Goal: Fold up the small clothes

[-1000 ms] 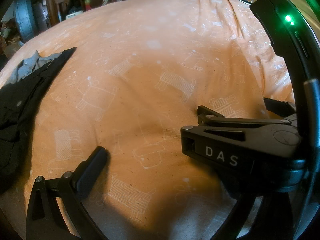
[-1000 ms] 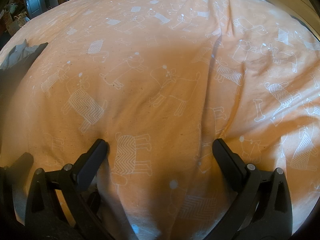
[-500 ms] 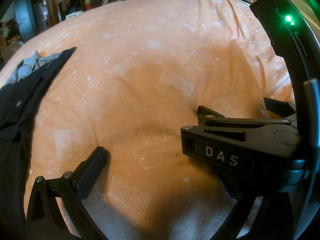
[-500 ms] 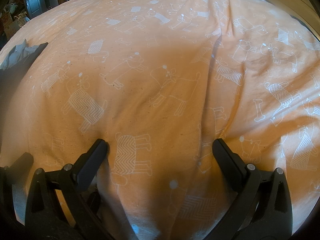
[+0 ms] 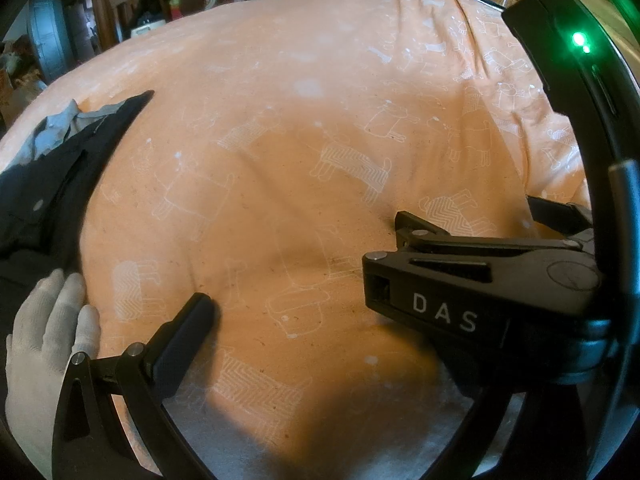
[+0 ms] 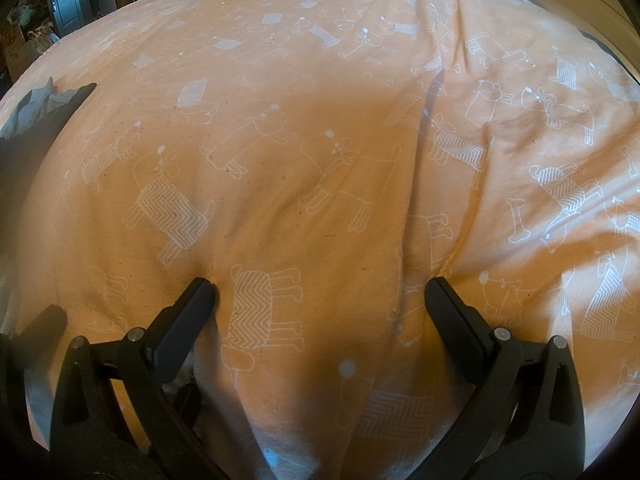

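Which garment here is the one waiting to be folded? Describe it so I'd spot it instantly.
Start from the big orange bedspread printed with white outline dogs. At its left edge, ahead of a white-gloved hand, lies the black garment, spread out with one pointed corner reaching towards the middle. It is the only dark cloth there; a crumpled grey piece lies at its far edge.
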The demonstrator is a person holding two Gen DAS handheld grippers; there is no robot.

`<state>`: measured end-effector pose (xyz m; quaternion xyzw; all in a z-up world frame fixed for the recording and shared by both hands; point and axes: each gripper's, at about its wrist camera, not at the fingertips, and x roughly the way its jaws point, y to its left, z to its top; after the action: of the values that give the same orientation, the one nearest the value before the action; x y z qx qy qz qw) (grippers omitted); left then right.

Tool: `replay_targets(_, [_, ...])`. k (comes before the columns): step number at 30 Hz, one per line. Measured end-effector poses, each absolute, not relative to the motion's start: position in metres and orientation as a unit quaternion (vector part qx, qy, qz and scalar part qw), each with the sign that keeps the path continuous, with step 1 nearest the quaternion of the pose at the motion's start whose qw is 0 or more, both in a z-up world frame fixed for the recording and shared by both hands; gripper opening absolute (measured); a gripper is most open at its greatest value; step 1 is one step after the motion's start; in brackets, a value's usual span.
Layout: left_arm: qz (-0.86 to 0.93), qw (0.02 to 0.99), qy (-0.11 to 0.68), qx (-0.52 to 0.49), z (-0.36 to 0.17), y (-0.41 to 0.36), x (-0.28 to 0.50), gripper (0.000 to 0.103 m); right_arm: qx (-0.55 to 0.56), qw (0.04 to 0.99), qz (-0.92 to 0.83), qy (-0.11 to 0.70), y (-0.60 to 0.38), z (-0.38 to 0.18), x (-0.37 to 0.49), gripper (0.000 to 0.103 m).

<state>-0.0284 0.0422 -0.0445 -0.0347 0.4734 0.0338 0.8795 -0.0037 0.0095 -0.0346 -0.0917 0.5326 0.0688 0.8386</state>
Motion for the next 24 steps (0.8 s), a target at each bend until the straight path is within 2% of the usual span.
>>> replay_targets(4, [0.018, 0.883, 0.464, -0.066, -0.0425, 0.0424, -0.0323, 0.103, -0.091, 0.839, 0.069, 0.531, 0.0097, -0.0354, -0.0018, 0.103])
replay_targets(9, [0.036, 0.875, 0.482, -0.027, -0.0438, 0.0447, -0.0299, 0.103, -0.090, 0.841, 0.069, 0.529, 0.0093, -0.0350, -0.0016, 0.103])
replay_targets(24, [0.040, 0.880, 0.474, -0.021, -0.0436, 0.0434, -0.0300, 0.103, -0.102, 0.832, 0.064, 0.541, 0.0057, -0.0325, 0.0026, 0.103])
